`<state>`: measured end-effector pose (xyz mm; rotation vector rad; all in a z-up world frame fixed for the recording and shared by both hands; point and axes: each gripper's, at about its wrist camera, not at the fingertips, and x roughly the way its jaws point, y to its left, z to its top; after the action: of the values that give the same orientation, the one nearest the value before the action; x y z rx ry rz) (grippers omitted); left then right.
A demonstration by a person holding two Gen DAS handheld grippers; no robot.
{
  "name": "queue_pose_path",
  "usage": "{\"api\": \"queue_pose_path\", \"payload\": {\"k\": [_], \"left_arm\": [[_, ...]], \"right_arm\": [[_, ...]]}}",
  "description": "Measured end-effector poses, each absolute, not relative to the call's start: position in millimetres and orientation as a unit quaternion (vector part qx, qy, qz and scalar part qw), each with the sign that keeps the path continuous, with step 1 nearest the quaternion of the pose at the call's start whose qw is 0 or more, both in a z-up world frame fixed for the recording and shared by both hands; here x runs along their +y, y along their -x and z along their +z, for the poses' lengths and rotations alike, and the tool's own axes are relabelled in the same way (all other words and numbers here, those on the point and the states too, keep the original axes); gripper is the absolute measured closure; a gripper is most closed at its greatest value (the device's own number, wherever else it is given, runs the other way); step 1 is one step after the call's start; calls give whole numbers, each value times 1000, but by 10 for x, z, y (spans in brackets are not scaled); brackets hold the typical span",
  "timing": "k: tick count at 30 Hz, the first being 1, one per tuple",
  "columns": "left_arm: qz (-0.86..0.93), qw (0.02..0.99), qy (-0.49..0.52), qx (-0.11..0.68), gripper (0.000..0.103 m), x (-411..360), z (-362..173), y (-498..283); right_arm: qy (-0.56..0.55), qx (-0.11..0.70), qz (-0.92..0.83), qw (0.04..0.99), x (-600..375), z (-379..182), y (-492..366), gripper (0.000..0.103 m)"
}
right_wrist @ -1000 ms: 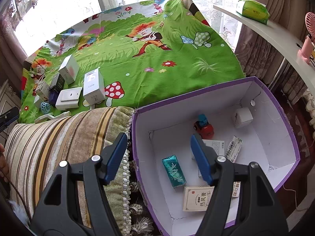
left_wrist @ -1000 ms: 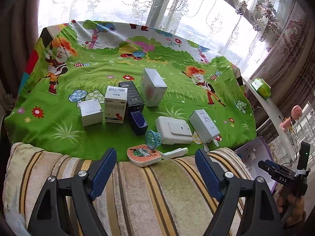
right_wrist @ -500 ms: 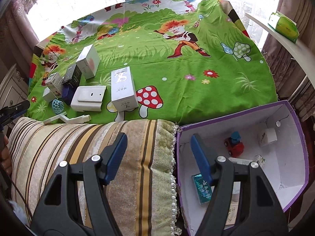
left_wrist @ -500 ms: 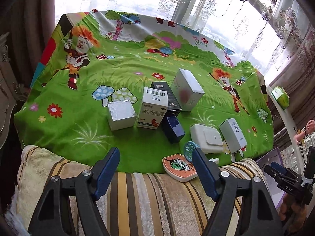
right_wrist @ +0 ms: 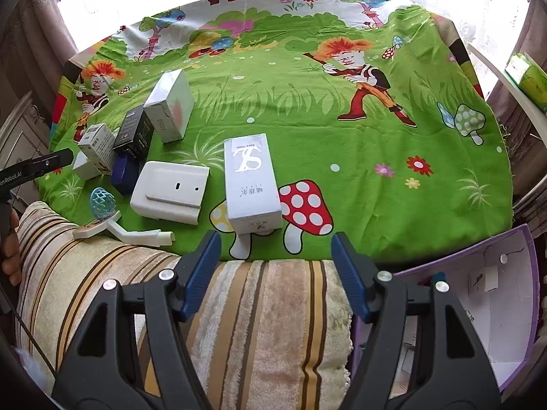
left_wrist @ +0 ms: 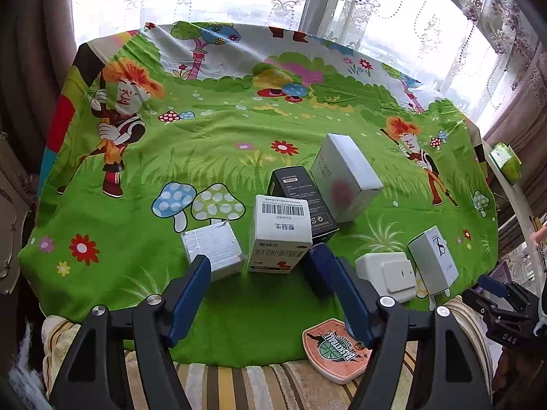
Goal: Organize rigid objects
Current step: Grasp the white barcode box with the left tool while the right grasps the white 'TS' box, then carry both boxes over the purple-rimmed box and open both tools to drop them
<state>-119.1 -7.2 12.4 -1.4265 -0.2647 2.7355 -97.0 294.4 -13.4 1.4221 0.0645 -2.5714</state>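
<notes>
While the left gripper (left_wrist: 270, 294) was over the striped cushion (left_wrist: 239, 386) a second ago, it now hangs over the green cloth (left_wrist: 136, 177), its jaws having just narrowed a little yet spread, with nothing between them. Just beyond its tips stand a small silver box (left_wrist: 213, 251), a white barcode box (left_wrist: 280, 235) and a dark blue box (left_wrist: 318, 270); behind those, a black box (left_wrist: 301, 188) and a grey box (left_wrist: 345, 174). An orange badge (left_wrist: 336, 352) lies at the cloth's near edge.

The right gripper (right_wrist: 276, 270), earlier above the purple bin (right_wrist: 512, 307), now faces the cloth, jaws apart and empty over the cushion. A tall white box (right_wrist: 251, 184) lies straight ahead, a white switch (right_wrist: 169, 193) left of it, a teal ball (right_wrist: 102, 198) and white handle (right_wrist: 143, 235) nearer.
</notes>
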Motion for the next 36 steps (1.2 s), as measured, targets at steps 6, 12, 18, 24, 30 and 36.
{"api": "queue_pose_path", "payload": {"k": [6, 12, 18, 24, 30, 36], "left_arm": [[879, 23, 471, -70, 30, -28, 68, 1382], [874, 25, 481, -58, 31, 25, 4, 1541], [869, 28, 491, -54, 45, 45, -65, 1631], [866, 35, 495, -61, 58, 43, -134, 1629], [870, 37, 488, -61, 59, 56, -124, 1596], [874, 36, 479, -69, 59, 64, -59, 1514]], "right_arm": [[-489, 34, -865, 110, 2800, -200, 1177, 33], [-497, 39, -860, 114, 2713, -270, 1360, 33], [-503, 47, -856, 111, 2651, -338, 1500, 33], [-515, 50, -849, 108, 2620, -414, 1578, 36], [-526, 53, -842, 105, 2607, -480, 1604, 57], [-520, 56, -847, 98, 2600, -470, 1570, 58]]}}
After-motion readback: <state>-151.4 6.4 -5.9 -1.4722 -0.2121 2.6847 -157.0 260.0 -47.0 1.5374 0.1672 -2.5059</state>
